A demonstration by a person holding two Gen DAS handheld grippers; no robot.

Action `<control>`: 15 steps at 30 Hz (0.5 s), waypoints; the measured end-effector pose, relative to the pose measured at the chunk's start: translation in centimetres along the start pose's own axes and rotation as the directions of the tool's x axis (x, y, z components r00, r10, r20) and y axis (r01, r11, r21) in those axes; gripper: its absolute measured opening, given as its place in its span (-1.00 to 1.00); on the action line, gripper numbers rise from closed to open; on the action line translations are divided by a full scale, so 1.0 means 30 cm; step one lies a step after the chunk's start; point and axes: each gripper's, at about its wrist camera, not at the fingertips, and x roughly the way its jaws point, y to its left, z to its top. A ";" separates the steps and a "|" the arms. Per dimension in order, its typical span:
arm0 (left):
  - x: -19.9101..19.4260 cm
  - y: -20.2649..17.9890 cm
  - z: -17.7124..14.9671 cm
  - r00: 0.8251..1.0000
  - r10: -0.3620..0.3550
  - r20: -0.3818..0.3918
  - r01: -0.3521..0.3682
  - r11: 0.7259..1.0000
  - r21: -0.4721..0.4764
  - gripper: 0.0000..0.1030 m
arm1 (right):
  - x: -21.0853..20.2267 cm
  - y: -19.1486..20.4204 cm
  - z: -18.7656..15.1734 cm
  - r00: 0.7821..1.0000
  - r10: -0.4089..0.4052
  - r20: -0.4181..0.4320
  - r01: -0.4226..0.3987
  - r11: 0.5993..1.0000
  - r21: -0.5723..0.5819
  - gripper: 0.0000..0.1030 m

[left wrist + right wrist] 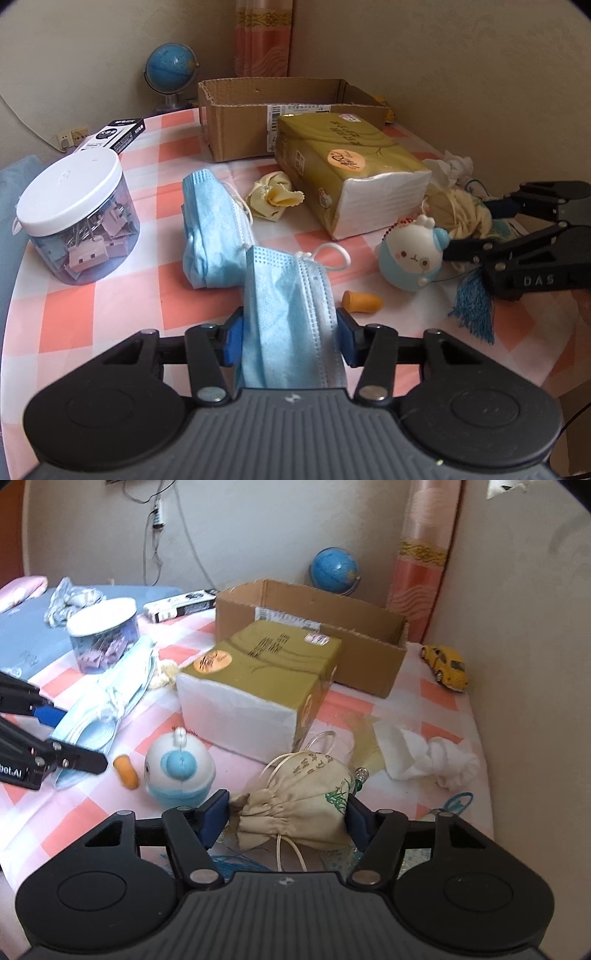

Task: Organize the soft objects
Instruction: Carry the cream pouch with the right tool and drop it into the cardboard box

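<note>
A folded blue face mask [291,295] stands between the blue pads of my left gripper [290,339], which press on both its sides. A second blue mask [210,229] lies on the checked cloth just behind it. My right gripper [286,821] is closed around a beige drawstring pouch [303,797], with both pads against the fabric. In the left wrist view the right gripper [476,225] sits at the right edge, beside a white and blue plush toy [410,254]. An open cardboard box [369,646] stands at the back.
A gold tissue pack [351,173] lies in front of the box. An orange earplug [362,303], a yellow cloth [273,195], a jar of binder clips [74,218], crumpled tissue [432,757], a yellow toy car [445,666] and a globe [170,70] surround it. Walls close the back and right.
</note>
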 end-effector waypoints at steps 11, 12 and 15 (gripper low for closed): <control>-0.101 -0.005 0.031 1.000 -0.018 0.004 0.018 0.990 0.138 -0.10 | -0.117 -0.002 0.093 0.997 -0.072 0.030 0.069 0.995 0.075 0.36; -0.112 -0.003 0.034 1.000 -0.024 0.005 0.024 0.989 0.146 -0.10 | -0.127 -0.003 0.106 0.996 -0.079 0.029 0.076 0.994 0.081 0.36; -0.141 0.003 0.046 0.999 -0.034 0.003 0.033 0.984 0.174 -0.11 | -0.158 -0.006 0.152 0.995 -0.094 0.026 0.091 0.991 0.100 0.36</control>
